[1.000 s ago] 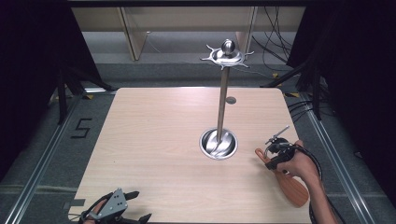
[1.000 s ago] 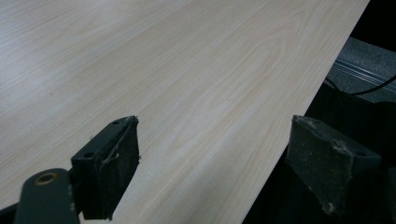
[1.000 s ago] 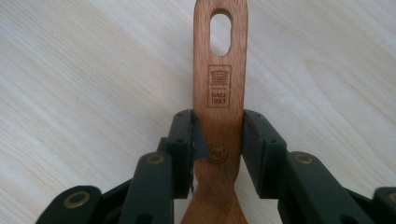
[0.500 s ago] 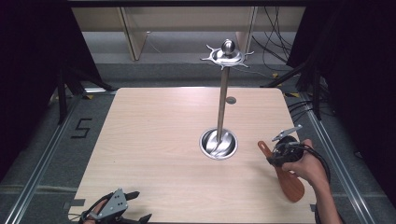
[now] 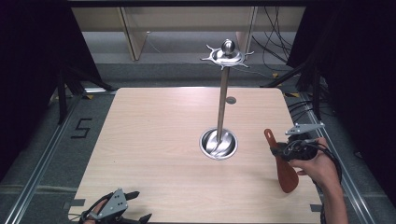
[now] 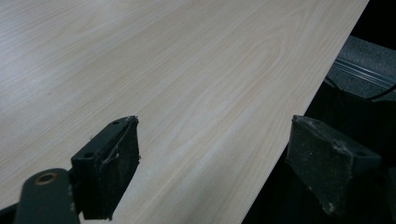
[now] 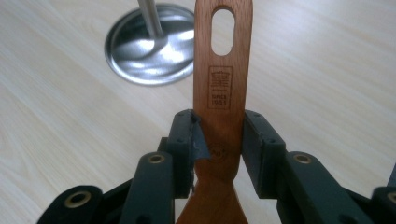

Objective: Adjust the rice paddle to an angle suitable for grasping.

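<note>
A reddish-brown wooden spatula (image 5: 282, 164) is lifted above the table's right side, its slotted handle end (image 7: 223, 31) pointing toward the stand. My right gripper (image 5: 279, 150) is shut on the spatula (image 7: 219, 112) at mid-handle, the jaws pressing both flat edges. A steel utensil stand (image 5: 222, 93) rises from a round base dish (image 5: 218, 143) at the table's middle, topped by a hooked ring with a ball (image 5: 227, 53). The base dish (image 7: 152, 44) lies just ahead of the spatula. At the front left edge, my left gripper (image 5: 135, 205) rests open, its pads (image 6: 112, 163) wide apart over bare wood.
The light wooden table (image 5: 154, 140) has a small round mark (image 5: 230, 100) behind the stand. Dark floor and metal rails (image 5: 42, 154) flank the table. Cables (image 5: 275, 32) trail at the back right. A floor marking "5" (image 5: 80, 128) lies to the left.
My right gripper has risen and shifted right with the spatula, tilting its handle end up toward the stand. The left gripper has stayed in place.
</note>
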The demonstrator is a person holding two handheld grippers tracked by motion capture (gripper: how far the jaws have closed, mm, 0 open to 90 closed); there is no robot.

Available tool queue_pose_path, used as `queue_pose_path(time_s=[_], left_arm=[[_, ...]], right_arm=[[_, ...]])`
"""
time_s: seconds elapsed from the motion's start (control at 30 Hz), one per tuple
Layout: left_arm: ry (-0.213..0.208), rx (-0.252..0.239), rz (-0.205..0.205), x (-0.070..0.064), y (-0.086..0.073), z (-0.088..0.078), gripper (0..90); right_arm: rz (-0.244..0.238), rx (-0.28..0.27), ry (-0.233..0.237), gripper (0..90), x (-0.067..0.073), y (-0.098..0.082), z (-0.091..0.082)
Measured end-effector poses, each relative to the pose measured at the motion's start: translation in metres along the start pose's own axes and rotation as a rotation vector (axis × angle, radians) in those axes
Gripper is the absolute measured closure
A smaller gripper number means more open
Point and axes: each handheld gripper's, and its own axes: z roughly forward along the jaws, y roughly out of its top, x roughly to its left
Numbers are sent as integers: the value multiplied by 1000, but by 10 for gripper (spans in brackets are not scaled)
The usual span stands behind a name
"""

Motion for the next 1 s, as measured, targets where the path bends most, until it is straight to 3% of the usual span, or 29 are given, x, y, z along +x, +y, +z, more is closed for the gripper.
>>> queue_pose_path(time_s=[0.03, 0.1, 0.13, 0.27, 0.37, 0.53, 0.57, 0.6, 0.67, 0.77, 0.8, 0.83, 0.87, 0.9, 0.97, 1.0], left_arm=[[-7, -20, -25, -2, 0, 1, 163], [2, -2, -3, 0, 0, 0, 163], [4, -8, -2, 0, 0, 0, 163], [4, -10, -2, 0, 0, 0, 164], [-4, -27, -20, -2, 0, 1, 163], [-9, -33, -22, -2, 0, 2, 163], [-6, -29, -21, -2, 0, 1, 163], [-1, -14, -1, 0, 0, 0, 163], [-8, 1, 3, 0, 0, -1, 163], [0, -15, -2, 0, 0, 0, 163], [-7, 0, 1, 0, 1, -1, 164], [-7, 0, 1, 0, 1, -1, 163], [-7, 1, 1, 0, 1, -1, 163], [-7, 1, 1, 0, 1, -1, 163], [-5, -3, 0, 0, 0, -1, 163], [-8, 2, 3, 1, 1, -1, 163]], right_arm=[[-10, -47, -13, 670, 0, 0, 1], [-32, -53, -2, 669, -1, 2, -2], [-20, -66, 7, 669, 2, 5, -8], [-31, -128, 11, 669, 6, 10, -12], [-48, -140, 6, 670, 9, 13, -13], [-49, -198, 15, 670, 15, 22, -15], [-40, -196, 27, 669, 16, 23, -16], [-39, -233, 21, 669, 17, 25, -17], [-44, -235, 25, 669, 18, 27, -18], [-52, -275, 16, 669, 18, 29, -19], [-29, -282, 21, 669, 19, 31, -22], [-41, -313, 16, 669, 18, 32, -22], [-25, -305, 28, 670, 20, 33, -25], [-31, -338, 22, 669, 19, 34, -25], [-41, -328, 28, 669, 19, 35, -27], [-36, -353, 37, 669, 20, 37, -29]])
